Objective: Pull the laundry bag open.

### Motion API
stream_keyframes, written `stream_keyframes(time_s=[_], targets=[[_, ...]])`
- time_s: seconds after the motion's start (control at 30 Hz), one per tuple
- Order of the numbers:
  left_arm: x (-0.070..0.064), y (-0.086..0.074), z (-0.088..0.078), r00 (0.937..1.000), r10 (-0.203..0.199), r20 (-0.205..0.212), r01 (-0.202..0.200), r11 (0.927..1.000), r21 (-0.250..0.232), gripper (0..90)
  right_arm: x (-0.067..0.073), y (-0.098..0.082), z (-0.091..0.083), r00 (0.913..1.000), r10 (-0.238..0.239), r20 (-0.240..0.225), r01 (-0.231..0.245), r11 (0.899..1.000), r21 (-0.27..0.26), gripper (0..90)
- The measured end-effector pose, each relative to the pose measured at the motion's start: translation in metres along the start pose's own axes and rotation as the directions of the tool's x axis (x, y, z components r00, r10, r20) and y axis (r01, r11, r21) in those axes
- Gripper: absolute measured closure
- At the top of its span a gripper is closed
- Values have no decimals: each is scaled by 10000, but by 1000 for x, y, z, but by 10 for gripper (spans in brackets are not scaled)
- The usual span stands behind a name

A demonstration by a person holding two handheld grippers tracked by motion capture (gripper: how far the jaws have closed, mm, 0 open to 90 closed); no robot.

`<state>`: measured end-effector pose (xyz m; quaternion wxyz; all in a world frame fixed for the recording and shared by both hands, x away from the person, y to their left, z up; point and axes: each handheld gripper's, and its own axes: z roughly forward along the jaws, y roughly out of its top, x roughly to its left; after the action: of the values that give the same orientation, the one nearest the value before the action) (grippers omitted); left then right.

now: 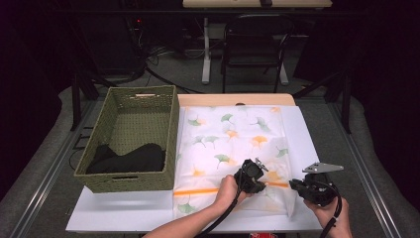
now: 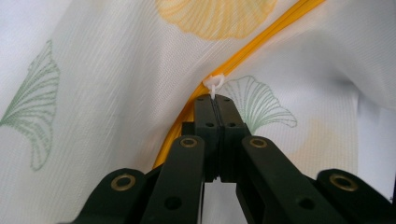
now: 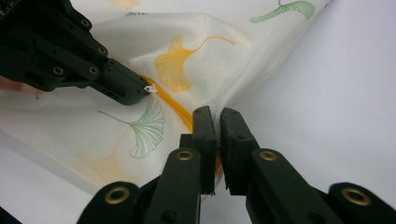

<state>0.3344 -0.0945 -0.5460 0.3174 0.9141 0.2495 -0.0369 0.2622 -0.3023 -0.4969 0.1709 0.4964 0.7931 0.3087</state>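
On the white worktop [image 1: 124,210], seen from the high view, a translucent white fabric bag printed with ginkgo leaves [image 1: 233,144] is laid right of a green woven basket [image 1: 133,139]. At its near right, the left gripper [image 1: 255,179] and right gripper [image 1: 301,187] are held. Through the left gripper view, the small white zipper pull [image 2: 214,84] on the orange zipper [image 2: 261,35] is pinched by fingers pressed together. Through the right gripper view, the bag's corner edge [image 3: 218,109] is pinched between nearly closed fingers.
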Motion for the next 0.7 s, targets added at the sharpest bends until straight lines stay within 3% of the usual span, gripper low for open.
stream_keyframes(time_s=[0.3,0.43,0.7], targets=[[3,-4,-5,9999,130,80,-132,9997,188,900,-1,-1,-1,9999,156,6,-155,9999,-68,856],[4,-5,-4,10000,-61,75,61,10000,6,900,-2,0,-1,9996,272,-40,-272,9996,-39,856],[7,-7,-7,9999,7,157,-9,9999,131,900,-3,0,-1,9996,295,-28,-295,9996,-11,856]])
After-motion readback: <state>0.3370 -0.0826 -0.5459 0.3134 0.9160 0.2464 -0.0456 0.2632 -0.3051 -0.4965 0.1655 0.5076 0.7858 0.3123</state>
